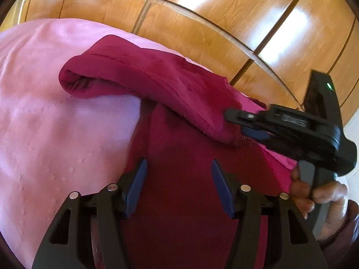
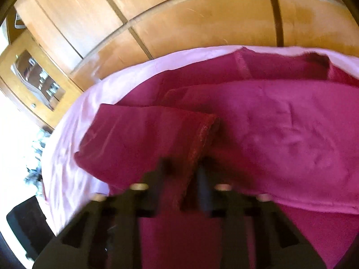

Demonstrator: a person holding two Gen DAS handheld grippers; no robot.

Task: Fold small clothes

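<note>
two wrist views over a pink sheet (image 1: 44,112) that covers what seems to be a bed, with a wooden wardrobe (image 1: 202,22) behind its far edge. a dark magenta garment (image 1: 179,201) lies spread on the sheet, reaching from near the far edge toward the near side.

the left gripper (image 1: 178,186) hangs above the flat cloth with its blue fingers (image 1: 136,186) apart and nothing between them. the right gripper (image 2: 184,174), held in a hand (image 1: 318,197), has its fingers clenched on a hemmed edge of the garment. from that grip a rolled flap (image 1: 134,78) of cloth arches up over the flat part and back across the garment. the right view is blurred, so the exact bite on the hem is hard to judge.

the step in hand looks like a fold, with the flap being carried over the garment's body. the next move likely calls for laying the flap down flat and square with the layer below, while the free left gripper pins or smooths the cloth so it does not drag.
</note>
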